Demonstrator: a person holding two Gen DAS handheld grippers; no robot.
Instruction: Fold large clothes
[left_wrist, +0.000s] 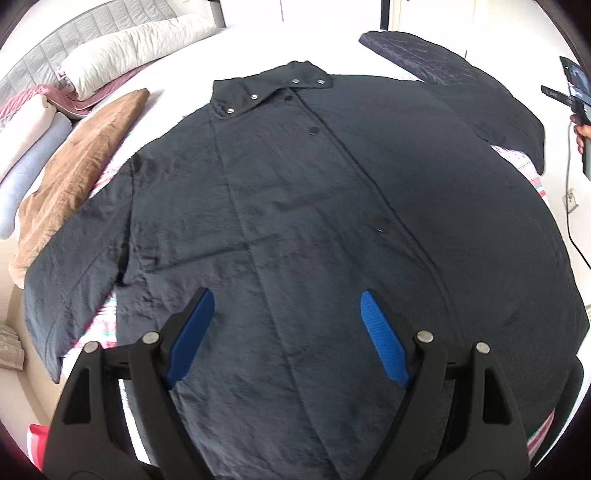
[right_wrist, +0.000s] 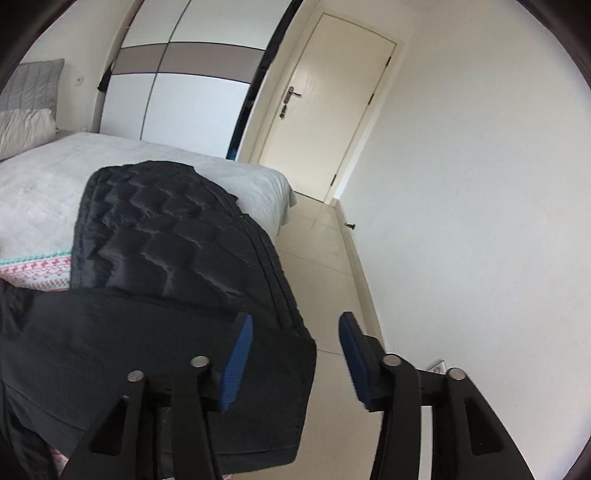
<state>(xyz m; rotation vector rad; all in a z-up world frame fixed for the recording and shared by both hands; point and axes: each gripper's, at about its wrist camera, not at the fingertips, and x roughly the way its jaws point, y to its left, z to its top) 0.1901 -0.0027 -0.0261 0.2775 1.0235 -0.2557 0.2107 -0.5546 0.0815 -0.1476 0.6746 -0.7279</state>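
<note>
A large dark navy jacket with snap buttons lies spread flat, front up, on the bed, collar at the far end and both sleeves out to the sides. My left gripper is open and empty, hovering over the jacket's lower front. My right gripper is open and empty at the bed's right edge, its left finger over the end of the jacket's right sleeve, which hangs over the edge. The right gripper also shows at the far right of the left wrist view.
A brown folded garment and pillows lie at the left of the bed. A dark quilted garment lies at the bed's far right. A wall, tiled floor and closed door are to the right.
</note>
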